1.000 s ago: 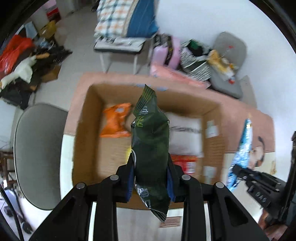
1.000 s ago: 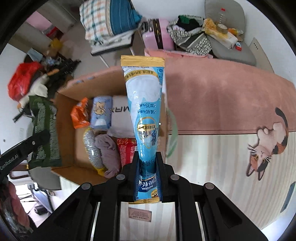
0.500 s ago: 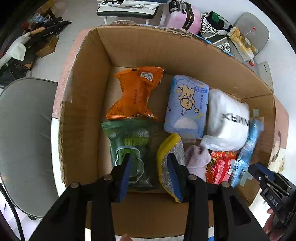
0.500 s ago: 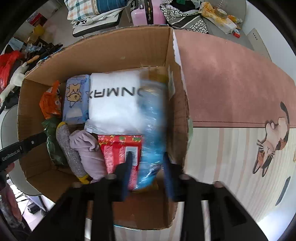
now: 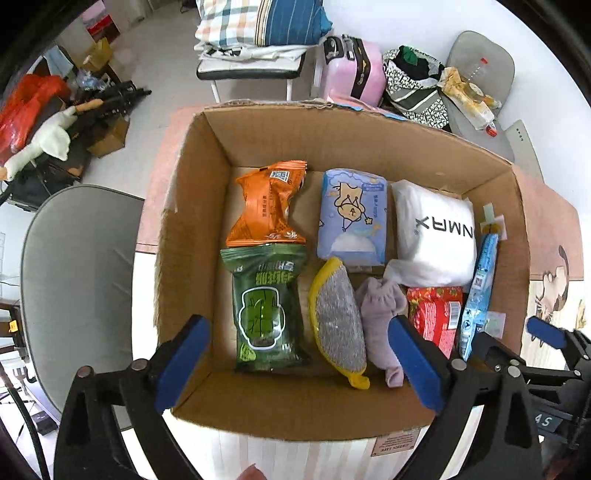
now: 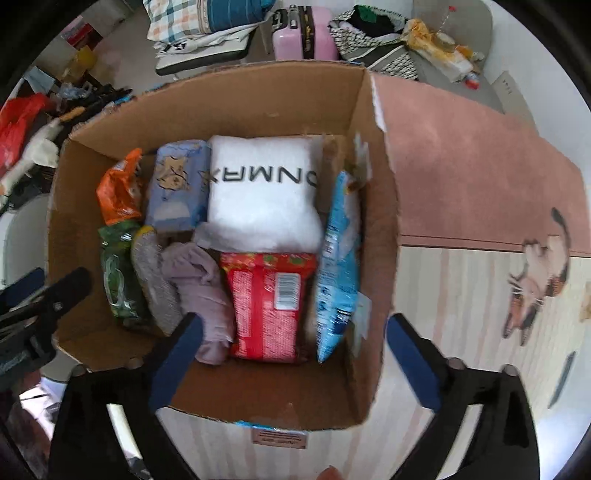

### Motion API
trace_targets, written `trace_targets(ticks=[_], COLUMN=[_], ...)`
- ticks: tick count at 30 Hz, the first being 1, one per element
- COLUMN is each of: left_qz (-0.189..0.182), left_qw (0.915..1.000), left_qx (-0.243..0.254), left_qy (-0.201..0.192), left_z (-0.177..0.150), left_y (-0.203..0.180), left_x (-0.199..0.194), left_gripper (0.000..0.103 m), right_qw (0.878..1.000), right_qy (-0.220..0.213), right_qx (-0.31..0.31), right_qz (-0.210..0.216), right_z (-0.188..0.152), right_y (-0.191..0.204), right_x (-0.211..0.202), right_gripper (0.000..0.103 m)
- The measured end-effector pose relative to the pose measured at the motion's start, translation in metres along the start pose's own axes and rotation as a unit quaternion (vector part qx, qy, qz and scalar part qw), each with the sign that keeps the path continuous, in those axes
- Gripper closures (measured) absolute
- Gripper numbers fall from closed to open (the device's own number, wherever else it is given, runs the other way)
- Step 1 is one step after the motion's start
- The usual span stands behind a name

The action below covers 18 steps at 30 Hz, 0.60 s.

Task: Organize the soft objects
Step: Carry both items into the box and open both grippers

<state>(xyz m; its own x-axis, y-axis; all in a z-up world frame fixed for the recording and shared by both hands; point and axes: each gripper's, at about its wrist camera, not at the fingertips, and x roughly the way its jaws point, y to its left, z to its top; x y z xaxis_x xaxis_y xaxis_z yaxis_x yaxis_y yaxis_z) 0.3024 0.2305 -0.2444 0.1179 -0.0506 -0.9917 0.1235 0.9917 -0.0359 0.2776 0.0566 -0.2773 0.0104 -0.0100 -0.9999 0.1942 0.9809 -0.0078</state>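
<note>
An open cardboard box (image 5: 192,206) (image 6: 373,206) holds soft items. The dark green snack bag (image 5: 267,310) (image 6: 118,273) lies flat at its near left. The light blue packet (image 5: 478,295) (image 6: 338,266) stands against the right wall. Also inside are an orange bag (image 5: 267,206), a blue tissue pack (image 5: 352,218), a white pillow (image 5: 436,229), a yellow-edged scrubber (image 5: 338,317), a mauve sock (image 5: 382,314) and a red pack (image 5: 436,314). My left gripper (image 5: 295,363) is open and empty above the box's near edge. My right gripper (image 6: 291,363) is open and empty above the near right corner.
The box sits on a pink and striped mat with a cat picture (image 6: 535,280). A grey chair seat (image 5: 74,280) is left of the box. A bench with folded bedding (image 5: 258,33), a pink suitcase (image 5: 354,70) and bags stand behind it.
Both grippers let go of their packets into the box and opened wide. The green bag now lies flat; the blue packet leans on the right wall. Both grippers drew back.
</note>
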Motion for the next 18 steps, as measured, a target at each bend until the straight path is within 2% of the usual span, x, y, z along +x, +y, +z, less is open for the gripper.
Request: trace_targets(ticks=[4,11,18], left_qz=[0.010,0.010,0.006], left_qw=[0.9997,0.9994,0.9971], left_qx=[0.000,-0.002,0.005], left_qy=[-0.022,-0.032,-0.075], left_z=[-0.008,-0.014,-0.034], left_y=[-0.002,-0.002,-0.011], left_x=[-0.009,-0.021,-0.075], left_gripper=[0.003,0.003,0.003], right_qw=[1.000,0.999,0.997], right_qy=[-0.011,-0.030,-0.077], right_qx=[0.004,0.008,0.011], right_qz=[-0.007,-0.014,0.001], right_z=[-0.009,-0.015,-0.040], right_y=[0.000,-0.007,-0.020], right_x=[-0.007,-0.026,-0.086], right_gripper=[0.000,0.000,0.000])
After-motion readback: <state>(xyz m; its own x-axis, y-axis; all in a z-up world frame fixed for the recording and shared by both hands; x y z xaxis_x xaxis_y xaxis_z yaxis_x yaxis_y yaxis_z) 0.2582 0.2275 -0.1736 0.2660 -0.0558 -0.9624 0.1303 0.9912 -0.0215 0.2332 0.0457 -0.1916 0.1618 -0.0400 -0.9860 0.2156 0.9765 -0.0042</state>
